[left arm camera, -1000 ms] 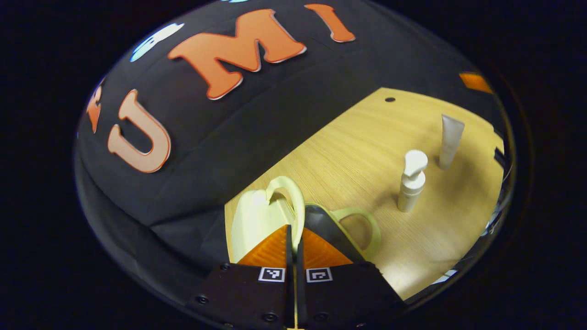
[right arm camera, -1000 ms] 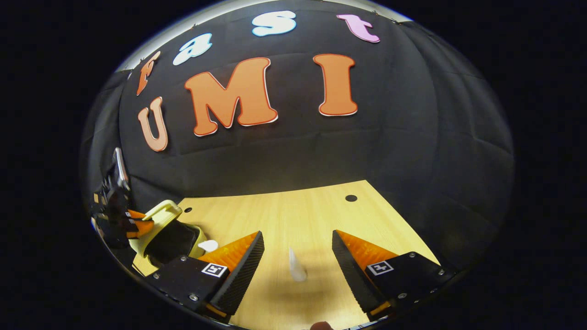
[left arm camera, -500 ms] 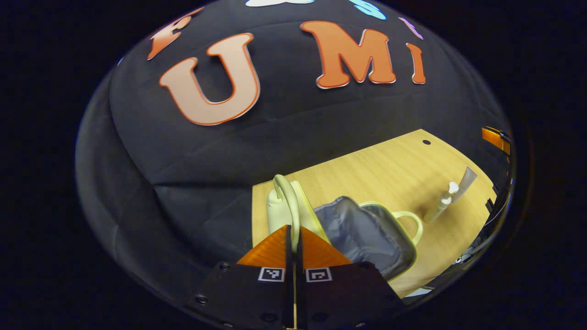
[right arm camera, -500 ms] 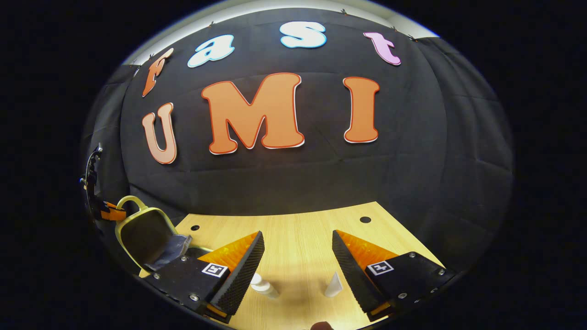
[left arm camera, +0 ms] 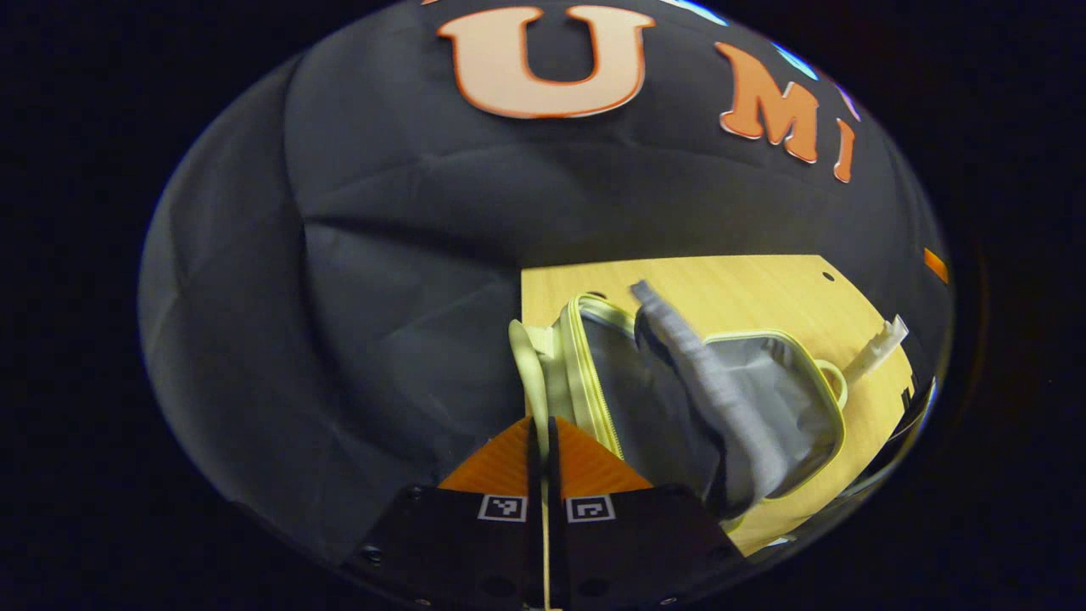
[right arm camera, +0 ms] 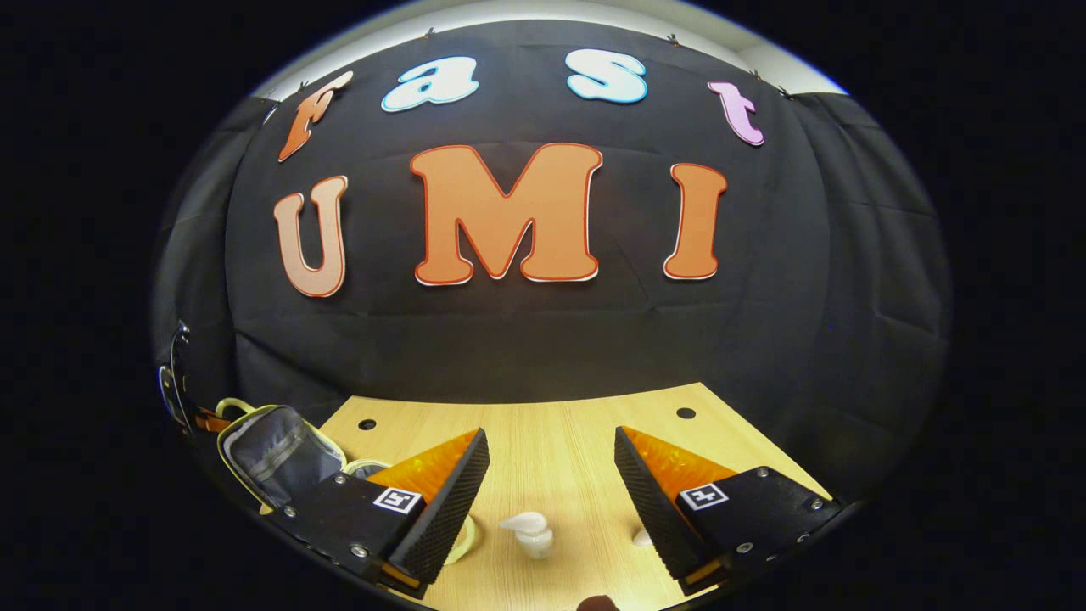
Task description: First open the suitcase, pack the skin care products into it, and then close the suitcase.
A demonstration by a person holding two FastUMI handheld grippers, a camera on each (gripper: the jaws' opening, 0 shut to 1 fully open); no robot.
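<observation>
Left gripper [left arm camera: 543,441], fingers pinched on the suitcase lid handle [left arm camera: 528,373] at twelve o'clock. Suitcase [left arm camera: 704,407] lies open at two o'clock, pale yellow with grey lining. Right gripper [right arm camera: 550,475] gapes empty over the pump bottle [right arm camera: 528,533]. Packing and closing remain.

Left tongs [left arm camera: 543,437] clamped, right tongs [right arm camera: 551,462] agape

place: likely recording booth | cues: black cloth wall [right arm camera: 543,339], bare wooden table [right arm camera: 560,441]
</observation>
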